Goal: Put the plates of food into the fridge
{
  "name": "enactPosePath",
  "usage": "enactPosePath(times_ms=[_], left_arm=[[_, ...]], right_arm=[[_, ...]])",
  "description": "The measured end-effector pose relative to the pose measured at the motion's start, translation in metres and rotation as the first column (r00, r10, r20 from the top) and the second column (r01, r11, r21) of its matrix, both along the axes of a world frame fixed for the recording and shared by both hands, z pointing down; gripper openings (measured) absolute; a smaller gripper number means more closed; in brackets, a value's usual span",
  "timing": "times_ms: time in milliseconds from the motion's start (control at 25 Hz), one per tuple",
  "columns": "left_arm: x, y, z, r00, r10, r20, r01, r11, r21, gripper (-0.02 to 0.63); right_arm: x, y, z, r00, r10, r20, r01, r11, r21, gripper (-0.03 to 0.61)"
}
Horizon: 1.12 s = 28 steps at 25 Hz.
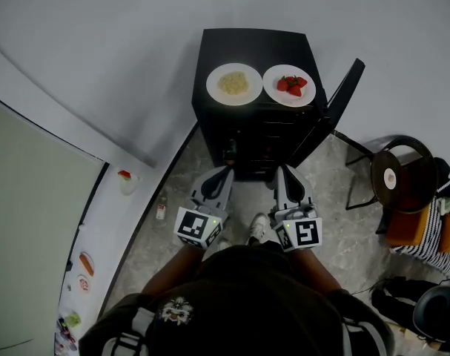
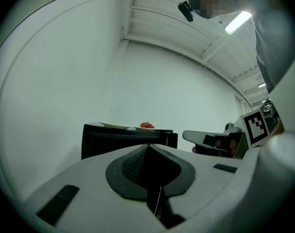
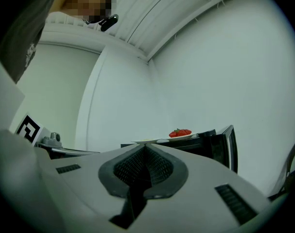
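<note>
Fridge inside: the small black boxy fridge [image 1: 243, 47] shows from above; its shelves are dark and their contents cannot be told.
Pale food: the yellowish heap on the left white round plate [image 1: 216, 87] is too small to name; in the left gripper view that plate [image 2: 113, 125] is edge-on and the food is hidden.
Hands: hidden under the marker cubes of the left gripper [image 1: 223, 172] and right gripper [image 1: 282, 172].
Ledge items: small things on the white ledge [image 1: 98, 228] at near left are too small to tell; the nearest are cut by the bottom edge.
Striped cloth: black-and-white striped cloth [image 1: 431, 237] at the right, cut by the edge.
Near floor: hidden by the person's dark torso [image 1: 247, 302].
</note>
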<state>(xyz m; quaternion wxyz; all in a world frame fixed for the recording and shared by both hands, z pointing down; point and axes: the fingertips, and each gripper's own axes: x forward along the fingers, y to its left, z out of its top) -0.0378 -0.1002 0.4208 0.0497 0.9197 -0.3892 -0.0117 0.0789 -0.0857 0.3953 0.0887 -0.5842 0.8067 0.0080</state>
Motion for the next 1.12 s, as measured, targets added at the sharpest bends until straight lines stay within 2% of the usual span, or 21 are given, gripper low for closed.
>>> enactPosePath(times_ms=[160, 360, 680, 840, 880, 920, 960, 1040, 1120], left_arm=[[0.010, -0.019, -0.005, 1.000, -0.023, 0.021, 0.023, 1.000, -0.003, 0.023], [0.023, -0.043, -0.011, 0.998, -0.049, 0.038, 0.049, 0.999, 0.009, 0.023], [0.044, -0.072, -0.011, 0.994, -0.094, 0.056, 0.093, 0.996, 0.014, 0.023], [0.051, -0.082, -0.016, 0.991, -0.118, 0.063, 0.117, 0.993, 0.016, 0.023], [0.053, -0.085, -0.017, 0.990, -0.123, 0.064, 0.122, 0.992, 0.021, 0.023], [0.054, -0.088, -0.017, 0.989, -0.129, 0.065, 0.128, 0.991, 0.026, 0.023], [0.054, -0.091, -0.016, 0.988, -0.137, 0.066, 0.135, 0.990, 0.029, 0.023], [0.054, -0.095, -0.015, 0.986, -0.153, 0.064, 0.152, 0.988, 0.023, 0.023], [0.054, -0.099, -0.016, 0.987, -0.154, 0.056, 0.153, 0.988, 0.018, 0.023]], right_arm=[[0.015, -0.022, -0.004, 0.999, -0.008, 0.047, 0.007, 1.000, 0.007, 0.025], [0.036, -0.049, -0.005, 0.984, -0.012, 0.177, 0.014, 1.000, -0.013, 0.025], [0.053, -0.085, -0.006, 0.965, -0.048, 0.257, 0.053, 0.998, -0.016, 0.025], [0.054, -0.101, -0.004, 0.924, -0.103, 0.369, 0.133, 0.990, -0.056, 0.026], [0.054, -0.105, -0.005, 0.913, -0.116, 0.391, 0.151, 0.987, -0.061, 0.043], [0.054, -0.109, -0.005, 0.902, -0.126, 0.412, 0.167, 0.984, -0.067, 0.101], [0.054, -0.112, -0.004, 0.889, -0.131, 0.438, 0.181, 0.981, -0.075, 0.118], [0.057, -0.120, -0.002, 0.846, -0.125, 0.518, 0.205, 0.974, -0.101, 0.143], [0.060, -0.127, 0.001, 0.780, -0.103, 0.618, 0.228, 0.965, -0.128, 0.148]])
